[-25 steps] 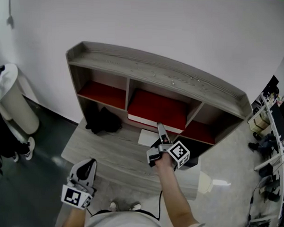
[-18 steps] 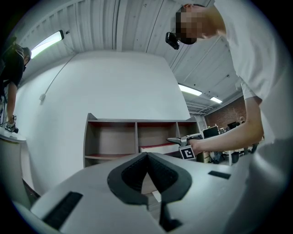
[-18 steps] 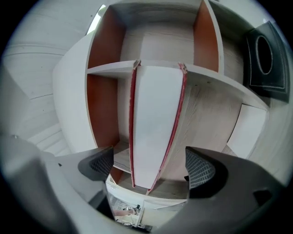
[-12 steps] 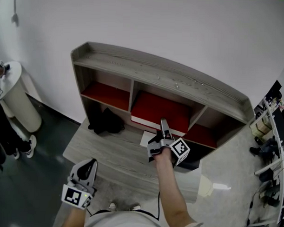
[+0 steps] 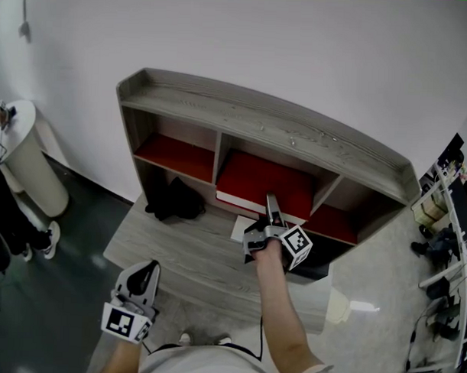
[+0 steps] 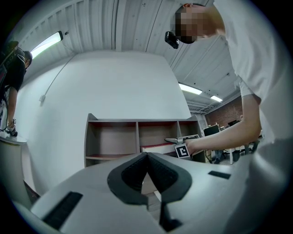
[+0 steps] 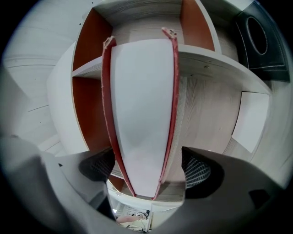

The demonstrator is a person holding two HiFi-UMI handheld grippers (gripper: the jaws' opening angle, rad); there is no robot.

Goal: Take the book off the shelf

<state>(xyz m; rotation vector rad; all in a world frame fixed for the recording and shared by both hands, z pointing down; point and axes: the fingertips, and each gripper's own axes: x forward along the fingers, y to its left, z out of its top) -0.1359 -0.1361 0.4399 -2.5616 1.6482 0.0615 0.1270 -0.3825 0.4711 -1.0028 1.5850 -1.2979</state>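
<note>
The red-covered book (image 5: pixel 260 179) lies flat in the middle compartment of the shelf (image 5: pixel 259 122), its front edge poking just past the shelf board, so nothing has come off yet. The right gripper (image 5: pixel 273 202) is right at that edge. In the right gripper view the book (image 7: pixel 142 114) sits squarely between the jaws of the right gripper (image 7: pixel 144 169). Those jaws have just been opening and stand wide apart, with a sliver of gap showing on both sides of the covers. No grip, then, only a straddle. From the head view it is hard to say how deep the jaws reach over the cover, probably only the front margin. The left gripper (image 5: pixel 145 274) hangs low by the person's waist, well apart from the shelf. Seen in its own view, the left gripper (image 6: pixel 146 171) has its jaws closed together with nothing in them, and it plays no part so far. By my reckoning this is the approach done and the real work left: close on the book, draw it out of the compartment and bring it clear of the shelf.
</note>
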